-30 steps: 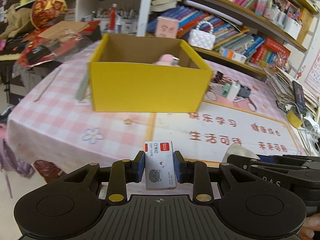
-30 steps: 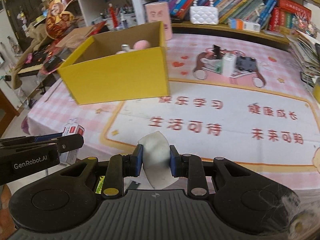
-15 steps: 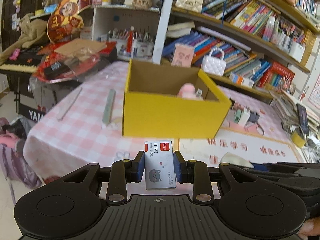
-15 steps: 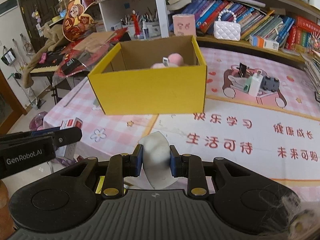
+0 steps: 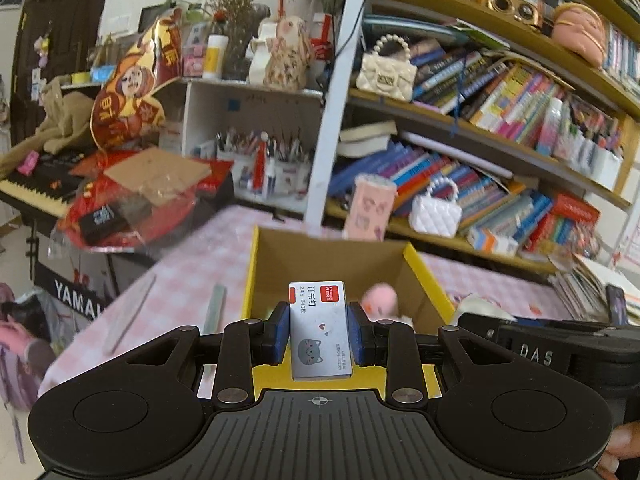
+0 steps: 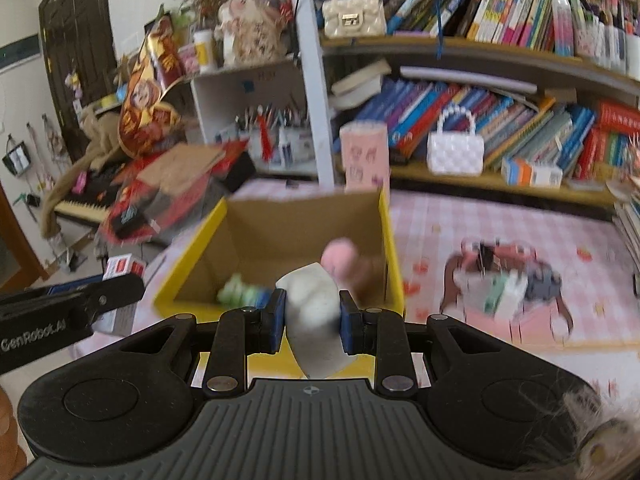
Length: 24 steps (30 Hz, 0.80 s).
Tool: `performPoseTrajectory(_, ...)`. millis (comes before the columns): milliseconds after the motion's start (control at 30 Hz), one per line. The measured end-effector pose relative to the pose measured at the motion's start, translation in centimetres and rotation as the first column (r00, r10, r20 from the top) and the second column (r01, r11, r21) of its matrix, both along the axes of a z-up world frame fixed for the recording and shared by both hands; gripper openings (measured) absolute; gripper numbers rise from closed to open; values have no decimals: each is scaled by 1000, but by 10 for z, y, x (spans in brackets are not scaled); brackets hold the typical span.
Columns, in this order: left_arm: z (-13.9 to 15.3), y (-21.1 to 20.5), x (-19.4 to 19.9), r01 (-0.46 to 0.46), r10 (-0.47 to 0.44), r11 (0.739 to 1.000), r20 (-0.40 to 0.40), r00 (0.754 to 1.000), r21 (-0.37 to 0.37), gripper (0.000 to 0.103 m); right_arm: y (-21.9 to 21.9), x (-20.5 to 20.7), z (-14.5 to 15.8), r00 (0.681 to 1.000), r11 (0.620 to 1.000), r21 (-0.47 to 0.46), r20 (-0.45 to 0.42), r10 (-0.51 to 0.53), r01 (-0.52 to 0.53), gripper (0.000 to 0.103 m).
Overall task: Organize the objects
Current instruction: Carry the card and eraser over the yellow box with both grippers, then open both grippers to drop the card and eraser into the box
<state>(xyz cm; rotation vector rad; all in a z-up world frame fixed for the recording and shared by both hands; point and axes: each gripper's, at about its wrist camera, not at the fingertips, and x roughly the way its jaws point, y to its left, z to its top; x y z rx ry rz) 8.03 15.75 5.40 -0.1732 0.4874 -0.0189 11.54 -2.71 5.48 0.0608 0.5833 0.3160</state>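
Above one yellow box point(image 5: 424, 276): left tongs point(image 5: 319, 338) clamping one staple box point(image 5: 320, 330), right tongs point(image 6: 311, 318) one white wad point(image 6: 314, 312).

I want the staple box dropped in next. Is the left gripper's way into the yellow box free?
Probably yes: the yellow box is open-topped, and the left gripper, shut on the staple box, has nothing between.

Each camera sits behind its own fingers, looking forward and slightly down from close above the near rim of the box point(image 5: 424, 276) point(image 6: 192, 256). Both views share the box's inside, the pink table point(image 6: 520, 224) and the bookshelves point(image 5: 480, 128) ahead
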Motion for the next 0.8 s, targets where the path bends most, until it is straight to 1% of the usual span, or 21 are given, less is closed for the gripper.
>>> performPoseTrajectory(100,1,-3,25,-14,14,1000,11,1000,24,29,-1,31,4,1000,1000,1,19,-1,1,25)
performPoseTrajectory(200,-6,-7,52,-29,29,998,-5,1000,51,29,2,66,3,1000,1000,0,-2,23,-23,25)
performPoseTrajectory(300,-18,-11,75,-49,52,996,-31,998,81,29,10,97,-1,998,998,-16,-16,64,-64,25)
performPoseTrajectory(433,-38,-15,100,-67,77,993,-93,993,102,29,23,135,-13,987,988,-36,-53,150,-152,25)
performPoseTrajectory(567,-56,-21,116,-68,90,988,-155,984,141,29,43,167,-32,959,961,-69,-119,258,-267,25)
performPoseTrajectory(667,-66,-24,125,-69,100,984,-194,976,162,29,59,183,-49,928,928,-111,-160,336,-356,25)
performPoseTrajectory(800,-76,-30,134,-70,116,979,-240,964,192,29,76,201,-71,886,888,-145,-236,398,-437,25)
